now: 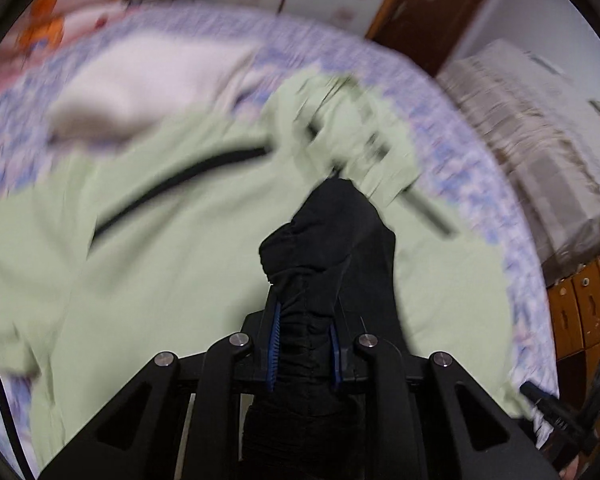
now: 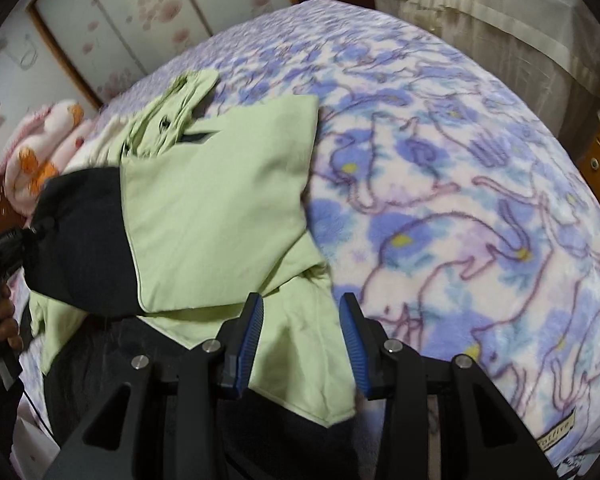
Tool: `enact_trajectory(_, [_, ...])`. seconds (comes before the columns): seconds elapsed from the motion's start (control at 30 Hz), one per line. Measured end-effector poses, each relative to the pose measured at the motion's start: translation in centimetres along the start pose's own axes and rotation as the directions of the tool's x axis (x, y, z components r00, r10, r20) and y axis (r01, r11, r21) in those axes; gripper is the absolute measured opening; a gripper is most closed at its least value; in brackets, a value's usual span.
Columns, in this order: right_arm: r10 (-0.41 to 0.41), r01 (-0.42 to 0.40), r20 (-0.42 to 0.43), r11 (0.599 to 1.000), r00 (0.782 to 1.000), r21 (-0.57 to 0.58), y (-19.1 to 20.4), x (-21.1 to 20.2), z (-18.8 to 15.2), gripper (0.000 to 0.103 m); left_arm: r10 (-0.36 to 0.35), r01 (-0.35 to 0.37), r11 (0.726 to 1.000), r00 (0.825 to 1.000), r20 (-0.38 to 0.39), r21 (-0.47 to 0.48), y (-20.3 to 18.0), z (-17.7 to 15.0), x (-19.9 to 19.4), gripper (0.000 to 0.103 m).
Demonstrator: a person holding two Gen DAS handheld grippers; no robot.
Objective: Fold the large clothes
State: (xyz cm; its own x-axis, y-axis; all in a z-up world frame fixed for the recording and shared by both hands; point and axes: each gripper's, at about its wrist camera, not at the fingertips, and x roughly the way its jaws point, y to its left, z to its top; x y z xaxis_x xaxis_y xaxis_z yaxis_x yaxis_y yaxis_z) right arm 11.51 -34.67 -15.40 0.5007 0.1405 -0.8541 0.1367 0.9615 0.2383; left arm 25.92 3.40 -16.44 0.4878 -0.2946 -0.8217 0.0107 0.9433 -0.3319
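My left gripper (image 1: 305,344) has its jaws clamped on the black cuff (image 1: 324,240) of the light green jacket (image 1: 188,264); the dark fabric bunches between the blue pads (image 1: 275,344) and rises ahead of them. No earlier view is on hand, so I read the grip from the pinched cloth alone. Beyond the jaws the jacket lies spread over the bed, a black zip line (image 1: 180,184) curving across it to the left of the cuff, though this view is heavily smeared.

My right gripper (image 2: 302,344) has its jaws parted, pressing on nothing. A green corner of the jacket (image 2: 296,344) lies in the gap between them, nearer the left pad (image 2: 252,344) than the right. Ahead and to the left of these jaws the sleeve is lifted, its black cuff (image 2: 80,240) drawn off to the far left, where a hand (image 2: 0,320) holds the other gripper's handle. To the right of the jaws the purple patterned blanket (image 2: 460,184) covers the bed. Far ahead on the left sits a pink and orange plush toy (image 2: 40,152).
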Motion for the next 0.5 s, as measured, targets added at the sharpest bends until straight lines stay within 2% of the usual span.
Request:
enact_trajectory(0.13, [-0.08, 0.076, -0.019, 0.987, 0.997, -0.142, 1.8, 1.8, 0.0, 0.04, -0.004, -0.001, 0.997, 0.998, -0.055, -0.078, 2.6, -2.6, 1.7, 0.017])
enact_trajectory(0.23, [-0.138, 0.128, -0.037, 0.971, 0.99, -0.204, 2.0, 3.6, 0.2, 0.04, -0.02, 0.013, 0.994, 0.998, -0.066, -0.107, 3.4, -3.0, 2.3, 0.018])
enact_trajectory(0.37, [-0.143, 0.133, -0.044, 0.975, 0.989, -0.179, 1.8, 4.7, 1.1, 0.04, -0.019, 0.017, 0.999, 0.999, -0.038, -0.047, 2.0, -1.6, 2.2, 0.018])
enact_trajectory(0.5, [-0.137, 0.134, -0.023, 0.984, 0.99, -0.114, 1.3, 5.6, 2.8, 0.04, -0.03, 0.03, 1.0, 0.999, 0.042, 0.002, 0.5, 1.3, 0.9, 0.018])
